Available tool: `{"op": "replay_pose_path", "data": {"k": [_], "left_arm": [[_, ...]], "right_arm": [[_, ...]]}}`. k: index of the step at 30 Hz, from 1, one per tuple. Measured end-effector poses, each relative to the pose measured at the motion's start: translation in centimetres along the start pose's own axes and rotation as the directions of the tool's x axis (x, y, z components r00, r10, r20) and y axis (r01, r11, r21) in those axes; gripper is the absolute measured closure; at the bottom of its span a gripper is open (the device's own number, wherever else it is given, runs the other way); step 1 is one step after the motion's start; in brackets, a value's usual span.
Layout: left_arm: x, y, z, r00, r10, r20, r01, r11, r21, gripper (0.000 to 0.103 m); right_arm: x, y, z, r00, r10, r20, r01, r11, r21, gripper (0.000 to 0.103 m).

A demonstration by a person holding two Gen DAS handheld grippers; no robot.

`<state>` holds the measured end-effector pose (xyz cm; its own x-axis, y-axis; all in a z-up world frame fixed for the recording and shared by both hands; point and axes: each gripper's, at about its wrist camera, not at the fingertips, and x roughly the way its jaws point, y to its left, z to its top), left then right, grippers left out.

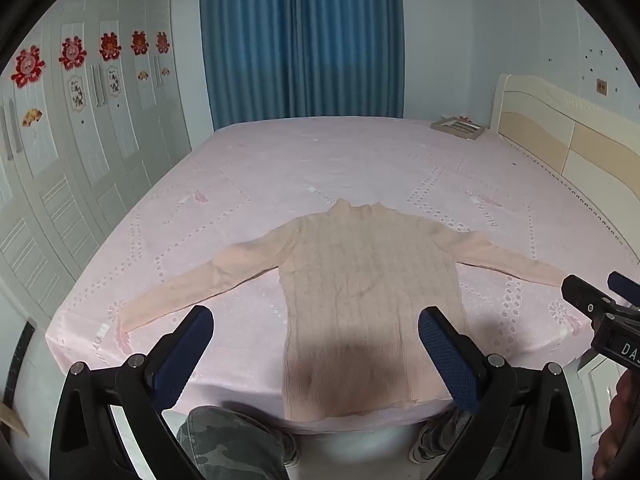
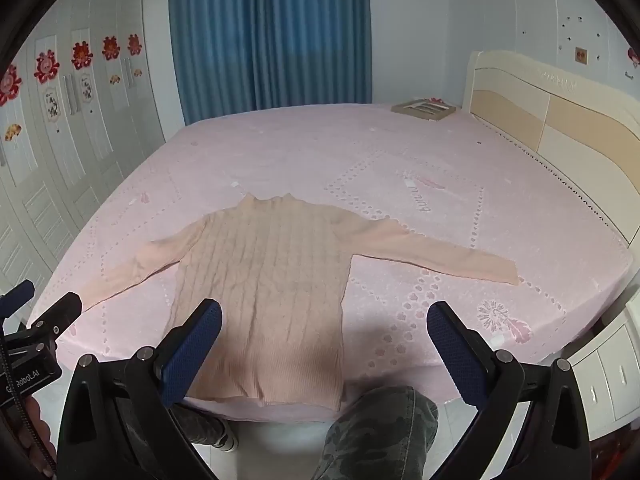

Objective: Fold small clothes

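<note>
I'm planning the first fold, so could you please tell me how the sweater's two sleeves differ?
The left sleeve bends at the elbow and angles toward the bed's near edge; the right sleeve lies nearly straight, pointing sideways toward the headboard side. Both lie flat on the pink sheet, untouched.

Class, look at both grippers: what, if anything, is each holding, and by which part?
Nothing is held. The left gripper and right gripper are open above the sweater, which lies flat.
</note>
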<state>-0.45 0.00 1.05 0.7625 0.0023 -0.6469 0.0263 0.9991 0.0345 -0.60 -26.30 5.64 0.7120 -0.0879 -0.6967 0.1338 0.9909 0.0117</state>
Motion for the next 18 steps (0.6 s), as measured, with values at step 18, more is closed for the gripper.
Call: {"op": "replay_pose_path", "data": {"k": [18], "left_arm": [[0.74, 0.31, -0.03, 0.999, -0.033, -0.028, 0.032, 0.999, -0.027, 0.000]], "right_arm": [[0.00, -0.28, -0.53, 1.000, 0.025, 0.003, -0.025, 1.000, 0.009, 0.002]]}}
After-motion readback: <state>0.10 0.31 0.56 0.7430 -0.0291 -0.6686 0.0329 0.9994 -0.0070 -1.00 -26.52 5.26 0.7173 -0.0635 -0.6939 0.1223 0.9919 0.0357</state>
